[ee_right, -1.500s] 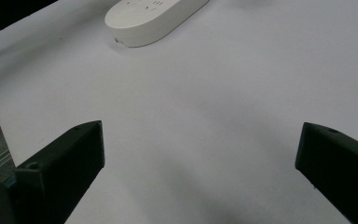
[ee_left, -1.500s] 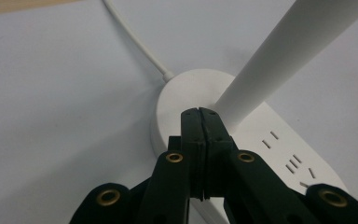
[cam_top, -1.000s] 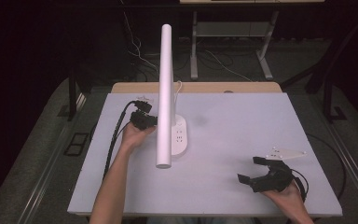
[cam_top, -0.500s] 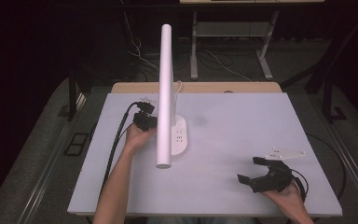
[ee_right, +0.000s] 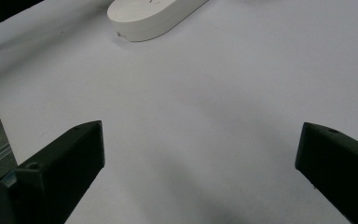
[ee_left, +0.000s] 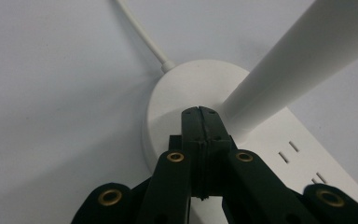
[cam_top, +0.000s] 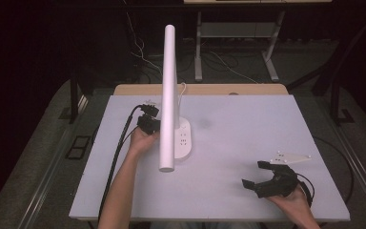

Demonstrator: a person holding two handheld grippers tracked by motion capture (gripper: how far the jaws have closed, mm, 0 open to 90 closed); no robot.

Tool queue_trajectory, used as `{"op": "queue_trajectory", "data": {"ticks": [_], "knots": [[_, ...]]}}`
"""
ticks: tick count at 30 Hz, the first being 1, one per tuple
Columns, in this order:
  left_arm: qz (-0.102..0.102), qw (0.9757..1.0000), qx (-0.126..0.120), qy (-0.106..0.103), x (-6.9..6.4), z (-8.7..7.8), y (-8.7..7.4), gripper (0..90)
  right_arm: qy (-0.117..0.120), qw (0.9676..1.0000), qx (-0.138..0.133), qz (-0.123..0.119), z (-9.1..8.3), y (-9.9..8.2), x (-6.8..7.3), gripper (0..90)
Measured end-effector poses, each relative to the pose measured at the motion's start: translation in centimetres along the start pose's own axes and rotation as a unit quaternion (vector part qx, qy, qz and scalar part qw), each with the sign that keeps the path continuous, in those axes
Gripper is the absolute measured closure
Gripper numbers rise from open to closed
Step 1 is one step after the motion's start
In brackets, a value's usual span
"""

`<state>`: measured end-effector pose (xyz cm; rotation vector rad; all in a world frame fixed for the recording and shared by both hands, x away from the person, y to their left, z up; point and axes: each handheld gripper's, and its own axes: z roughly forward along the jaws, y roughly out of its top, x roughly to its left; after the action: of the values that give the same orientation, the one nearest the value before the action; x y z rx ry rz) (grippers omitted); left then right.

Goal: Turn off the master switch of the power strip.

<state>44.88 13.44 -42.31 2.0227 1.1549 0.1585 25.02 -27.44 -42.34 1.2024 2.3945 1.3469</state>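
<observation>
High view: white lamp (cam_top: pixel 171 95) standing left of centre on white table (cam_top: pixel 248 124), tall tube leaning toward camera, oval base (cam_top: pixel 183 140) with sockets. Left gripper (cam_top: pixel 148 121) sitting against base's left side. Right gripper (cam_top: pixel 267 177) resting near table's front right, well apart from lamp, jaws spread.

Left gripper view: jaws pressing together, nothing between them, tips lying over base (ee_left: pixel 182 88) beside tube foot; white cord (ee_left: pixel 142 35) leaving base.

Right gripper view: jaws gaping wide over bare table (ee_right: pixel 205 116); base end (ee_right: pixel 154 16) showing at top.
</observation>
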Motion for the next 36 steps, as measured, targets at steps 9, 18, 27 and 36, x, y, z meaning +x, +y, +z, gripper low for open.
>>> {"op": "queue_trajectory", "data": {"ticks": [9,18,27,36], "knots": [[-0.005,0.9998,-0.005,0.017,-0.46,0.02,-0.15,90.0,0.004,1.0000,0.002,-0.005,0.18,0.04,0.28,0.5],[-0.011,0.9997,-0.001,0.023,-0.62,0.12,-0.11,90.0,0.004,1.0000,0.000,-0.007,0.09,0.09,0.32,0.5],[-0.018,0.9994,-0.027,0.013,-0.42,0.22,-0.64,90.0,0.001,1.0000,-0.002,-0.006,0.04,0.10,0.20,0.5],[-0.013,0.9990,-0.041,0.015,-0.07,-0.09,-0.65,89.9,-0.004,1.0000,-0.003,0.000,0.07,0.01,-0.25,0.5]]}}
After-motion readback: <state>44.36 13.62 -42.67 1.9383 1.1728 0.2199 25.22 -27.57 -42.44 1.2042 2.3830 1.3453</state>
